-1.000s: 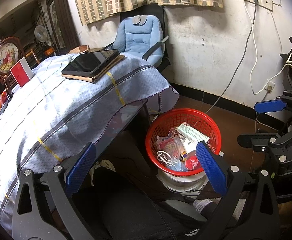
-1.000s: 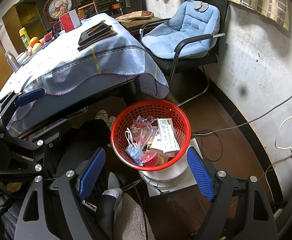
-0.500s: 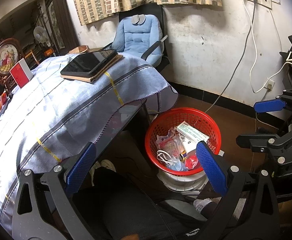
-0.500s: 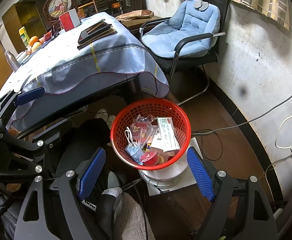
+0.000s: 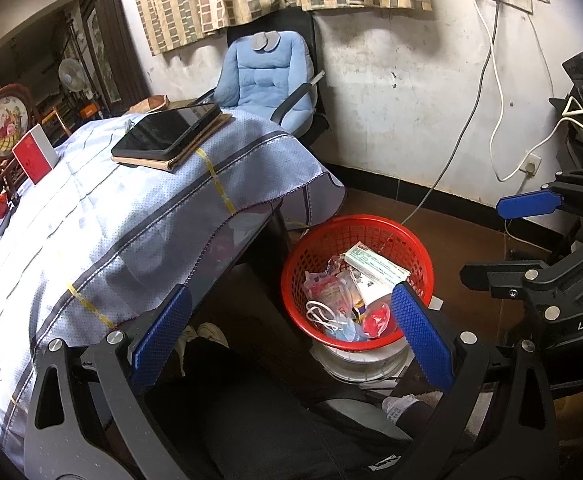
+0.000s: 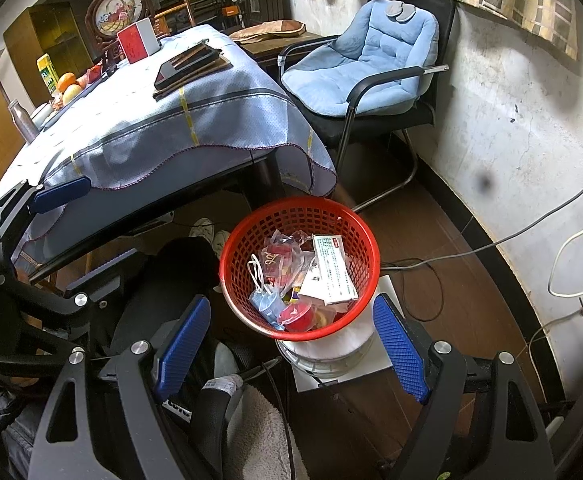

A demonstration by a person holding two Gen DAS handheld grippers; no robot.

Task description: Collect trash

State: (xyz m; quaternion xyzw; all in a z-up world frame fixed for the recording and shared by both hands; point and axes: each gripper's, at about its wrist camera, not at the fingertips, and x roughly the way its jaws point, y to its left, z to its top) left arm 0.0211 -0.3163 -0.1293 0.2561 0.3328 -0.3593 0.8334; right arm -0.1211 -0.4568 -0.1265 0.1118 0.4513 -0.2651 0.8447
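Honestly nothing has changed over the last second: both grippers sit where they were, the round red plastic mesh basket [image 6: 299, 268] hasn't shifted, and the junk inside looks identical. I'd read that as a pause, either right after a drop or at the very end of the collecting, since I can't spot any loose trash on the blue-grey tablecloth [image 5: 131, 216] or the brown floor.

The right gripper [image 6: 291, 344] has its blue pads spread wide with nothing between them, and it hangs tilted down over the basket. The basket is just ahead of and below its fingertips, pretty much centred in the gap. Inside: a white printed cardboard box [image 6: 331, 268], crinkly clear snack wrappers [image 6: 279, 256], a light blue face mask [image 6: 265, 304] and a small red cup [image 6: 293, 314].

The left gripper [image 5: 287, 332] is also spread and empty. From it the basket is ahead and off toward the right fingertip, whose pad overlaps the rim in that view. The basket stands on a white round tub [image 6: 327, 352].
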